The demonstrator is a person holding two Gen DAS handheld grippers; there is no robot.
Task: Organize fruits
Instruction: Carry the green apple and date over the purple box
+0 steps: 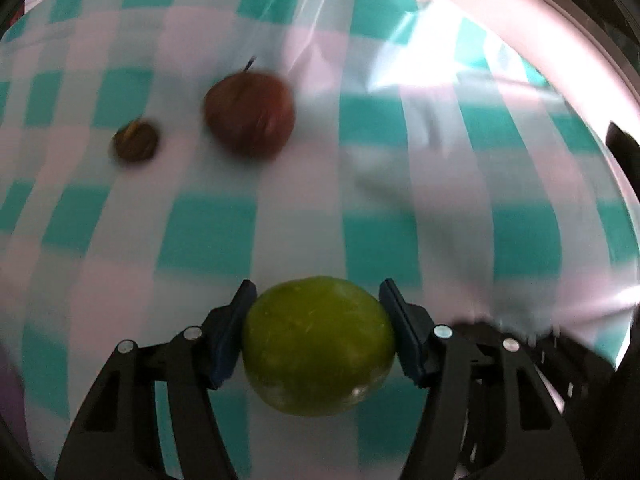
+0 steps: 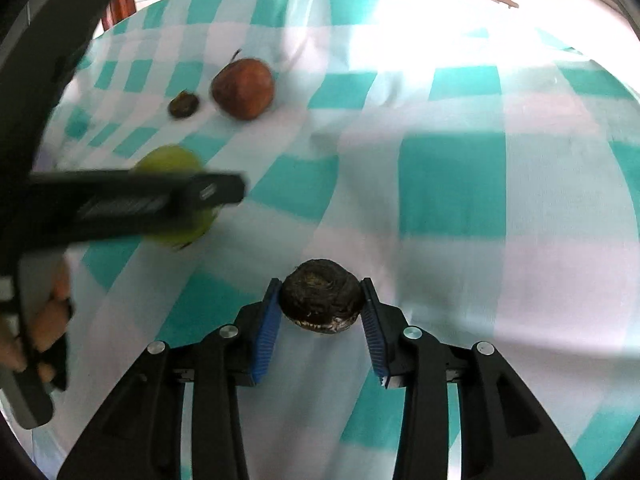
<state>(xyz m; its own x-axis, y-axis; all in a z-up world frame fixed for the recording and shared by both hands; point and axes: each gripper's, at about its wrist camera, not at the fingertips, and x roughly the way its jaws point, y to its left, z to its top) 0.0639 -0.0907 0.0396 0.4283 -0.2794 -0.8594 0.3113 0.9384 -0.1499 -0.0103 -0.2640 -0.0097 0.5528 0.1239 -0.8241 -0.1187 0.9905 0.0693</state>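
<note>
- The green fruit (image 1: 318, 346) is round and smooth with a faint sheen, raised a little off the surface (image 1: 208, 236), pressed on both sides by the blue pads of the left tool (image 1: 318, 312).
- The dark brown fruit (image 2: 320, 300) is rough and fibrous with a pale patch at its underside; it sits between the pads of the right tool (image 2: 320, 300), which touch its sides.
- The reddish-brown fruit (image 2: 243, 89) is large and round, its thin stem pointing up and away; it lies on the checked cloth.
- The small dark fruit (image 2: 183, 105) is wrinkled and lies just beside the reddish-brown one, apart from it.
</note>
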